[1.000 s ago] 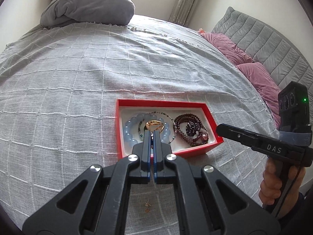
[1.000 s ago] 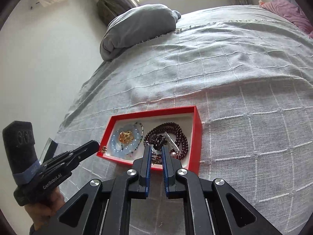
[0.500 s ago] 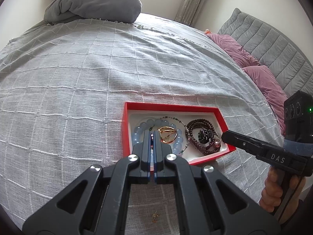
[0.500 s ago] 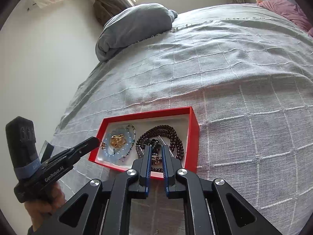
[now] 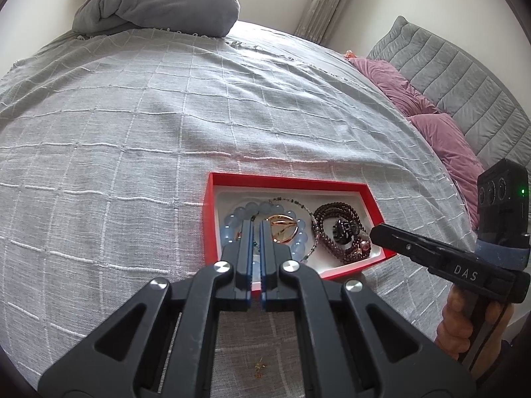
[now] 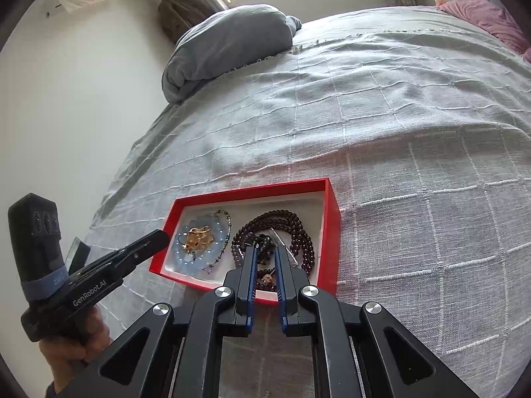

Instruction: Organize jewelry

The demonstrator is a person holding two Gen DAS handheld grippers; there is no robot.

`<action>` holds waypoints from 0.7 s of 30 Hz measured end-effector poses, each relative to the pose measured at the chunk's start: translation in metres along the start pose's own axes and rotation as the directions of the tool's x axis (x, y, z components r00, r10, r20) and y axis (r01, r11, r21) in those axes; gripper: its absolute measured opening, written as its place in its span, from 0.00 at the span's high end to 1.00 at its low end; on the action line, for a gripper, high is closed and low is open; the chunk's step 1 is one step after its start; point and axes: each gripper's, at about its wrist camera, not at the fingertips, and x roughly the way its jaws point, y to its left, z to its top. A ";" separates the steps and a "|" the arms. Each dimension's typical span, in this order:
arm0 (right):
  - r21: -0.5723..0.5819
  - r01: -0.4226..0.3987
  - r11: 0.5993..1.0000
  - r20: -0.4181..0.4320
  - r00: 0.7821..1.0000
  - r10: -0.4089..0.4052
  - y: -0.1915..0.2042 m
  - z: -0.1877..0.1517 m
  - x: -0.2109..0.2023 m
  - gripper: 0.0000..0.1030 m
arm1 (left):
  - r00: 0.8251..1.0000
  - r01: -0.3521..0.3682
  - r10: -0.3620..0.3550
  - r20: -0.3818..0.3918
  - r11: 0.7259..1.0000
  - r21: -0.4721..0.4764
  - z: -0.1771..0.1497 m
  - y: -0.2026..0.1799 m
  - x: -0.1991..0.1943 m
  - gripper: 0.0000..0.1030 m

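A red jewelry box (image 5: 285, 181) (image 6: 332, 232) lies on the grey bedspread. It holds a pale blue bead bracelet (image 5: 232, 222) (image 6: 186, 258), a gold piece (image 5: 282, 229) (image 6: 199, 237), a thin beaded chain (image 5: 298, 204), dark red beads (image 5: 335, 212) (image 6: 285, 222) and a black clip (image 5: 345, 229). My left gripper (image 5: 255, 224) is above the box's left end, jaws nearly closed with a narrow gap, nothing seen between them. My right gripper (image 6: 265, 248) is slightly open over the dark beads, empty. A tiny gold item (image 5: 259, 363) lies on the bedspread below the left gripper.
A folded grey duvet (image 5: 159, 0) (image 6: 229, 43) sits at the bed's far end. Pink pillows (image 5: 441, 132) and a grey quilted headboard (image 5: 464, 76) are on the right. A white wall (image 6: 66, 116) runs along the bed's left side.
Both grippers drew back and rose from the box. The left gripper left the gold piece inside the blue bracelet. The right jaws opened a little wider.
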 end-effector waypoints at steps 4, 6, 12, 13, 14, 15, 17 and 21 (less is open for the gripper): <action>0.005 -0.002 1.000 0.006 1.000 0.002 -0.001 0.001 -0.003 0.89 | 1.000 0.004 -0.004 0.008 1.000 -0.010 0.002 0.002 -0.004 0.98; 0.006 -0.004 1.000 0.007 1.000 0.004 0.000 0.001 -0.004 0.89 | 1.000 0.001 -0.001 0.010 1.000 -0.008 0.001 0.002 -0.005 0.98; 0.010 -0.001 1.000 0.009 1.000 0.001 -0.001 0.001 -0.005 0.89 | 1.000 -0.004 0.004 0.011 1.000 -0.002 0.001 0.001 -0.006 0.98; 0.011 -0.001 1.000 0.010 1.000 0.001 -0.001 0.001 -0.005 0.89 | 1.000 -0.005 0.005 0.013 1.000 -0.001 0.001 0.000 -0.007 0.98; 0.012 -0.002 1.000 0.011 1.000 0.002 -0.001 0.002 -0.006 0.89 | 1.000 -0.008 0.008 0.013 1.000 0.001 0.001 0.000 -0.007 0.98; 0.013 -0.002 1.000 0.011 1.000 0.002 -0.002 0.002 -0.006 0.89 | 1.000 -0.011 0.011 0.014 1.000 0.004 0.001 -0.001 -0.008 0.98; 0.013 -0.003 1.000 0.011 1.000 0.003 -0.001 0.001 -0.007 0.89 | 1.000 -0.018 0.018 0.016 1.000 0.008 -0.001 -0.002 -0.010 0.98; 0.008 -0.009 1.000 0.008 1.000 0.009 0.001 0.000 -0.010 0.89 | 1.000 -0.025 0.025 0.010 1.000 0.015 -0.005 -0.004 -0.013 0.98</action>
